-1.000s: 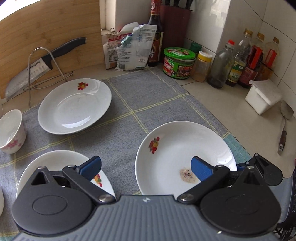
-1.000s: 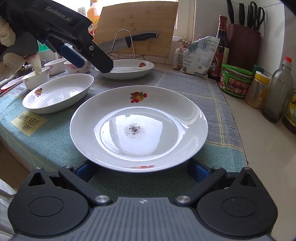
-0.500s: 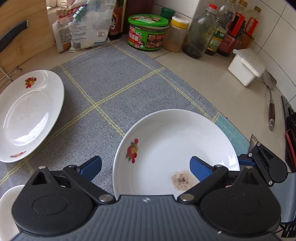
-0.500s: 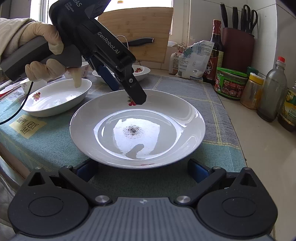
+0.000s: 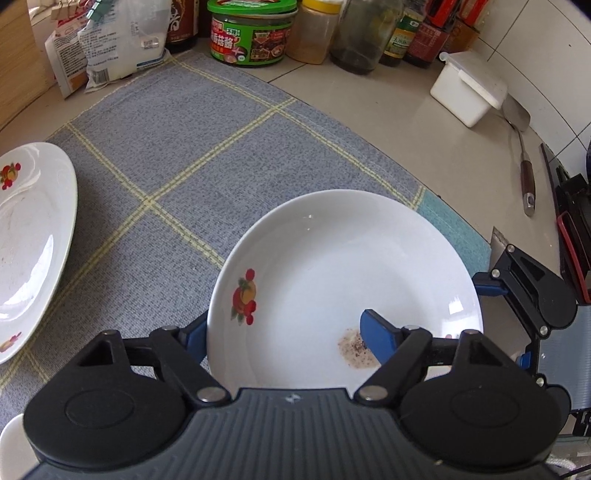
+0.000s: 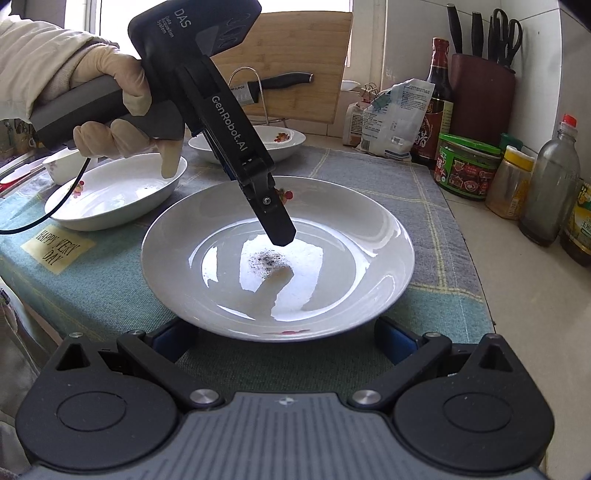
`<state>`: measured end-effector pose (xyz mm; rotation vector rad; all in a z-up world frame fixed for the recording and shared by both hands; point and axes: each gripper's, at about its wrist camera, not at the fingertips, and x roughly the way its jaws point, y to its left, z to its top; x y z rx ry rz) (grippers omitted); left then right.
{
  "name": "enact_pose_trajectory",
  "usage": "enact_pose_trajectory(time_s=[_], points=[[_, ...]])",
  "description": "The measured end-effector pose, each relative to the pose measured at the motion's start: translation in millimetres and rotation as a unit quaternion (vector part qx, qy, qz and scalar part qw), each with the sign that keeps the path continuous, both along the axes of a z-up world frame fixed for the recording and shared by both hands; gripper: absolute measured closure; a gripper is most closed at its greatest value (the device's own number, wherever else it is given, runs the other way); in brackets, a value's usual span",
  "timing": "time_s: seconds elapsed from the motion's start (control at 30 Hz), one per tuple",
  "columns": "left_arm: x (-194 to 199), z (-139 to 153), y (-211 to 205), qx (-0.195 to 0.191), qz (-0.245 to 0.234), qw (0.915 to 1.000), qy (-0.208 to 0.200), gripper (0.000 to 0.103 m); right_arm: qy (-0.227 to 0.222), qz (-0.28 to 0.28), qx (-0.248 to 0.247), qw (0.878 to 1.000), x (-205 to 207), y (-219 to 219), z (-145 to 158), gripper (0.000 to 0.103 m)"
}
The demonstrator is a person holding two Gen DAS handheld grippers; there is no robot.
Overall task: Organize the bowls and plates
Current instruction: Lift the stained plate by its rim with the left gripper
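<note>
So, your left gripper (image 5: 284,334) is closing w/ the rim of the speckled plate (image 5: 343,266) between its blue pads: one pad (image 5: 376,338) sits inside the plate by the brown speck patch, the other is outside and below the left rim. Can't tell if the pads press the rim yet, looks like a gap. From the right wrist cam the same gripper (image 6: 275,221) points steeply down into the plate (image 6: 277,258), tip hanging just above the specks, your gloved hand (image 6: 118,107) on the handle.

Your right gripper (image 6: 284,341) is wide apart, fingers low at the near rim of that plate, one each side, not touching as far as I can see.

Plate sits on the blue-grey checked cloth (image 5: 207,140), near the cloth's right edge next to bare counter (image 5: 424,122). A 2nd plate (image 5: 29,240) w/ the same fruit print lies left of it, well apart. Right cam also shows an oval dish (image 6: 114,192) on the left and another plate (image 6: 258,144) farther back, small bowl (image 6: 61,166) behind the dish.

Back of counter: green-lid jar (image 5: 251,31), bottles, food bags (image 5: 110,48). White lidded box (image 5: 469,86) and a spatula (image 5: 522,155) at right. Knife block (image 6: 480,88), cutting board (image 6: 295,62) w/ a cleaver on a rack behind.
</note>
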<state>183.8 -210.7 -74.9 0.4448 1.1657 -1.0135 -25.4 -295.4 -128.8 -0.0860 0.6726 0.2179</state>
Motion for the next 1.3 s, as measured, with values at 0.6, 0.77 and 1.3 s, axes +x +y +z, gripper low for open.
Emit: enact_pose_trajectory(time_s=[0.6, 0.77, 1.3], points=[[2.1, -0.5, -7.8, 0.008, -0.032, 0.9995, -0.001, 0.022, 0.034, 0.014, -0.005, 0.999, 12.3, 3.0, 5.3, 0.000], [1.9, -0.9, -8.1, 0.009, -0.035, 0.9993, -0.003, 0.022, 0.047, 0.015, -0.007, 0.999, 16.7, 3.7, 7.0, 0.000], [1.6, 13.9, -4.7, -0.005, -0.033, 0.9994, -0.010, 0.022, 0.061, 0.020, -0.029, 0.998, 25.5, 2.3, 20.1, 0.000]])
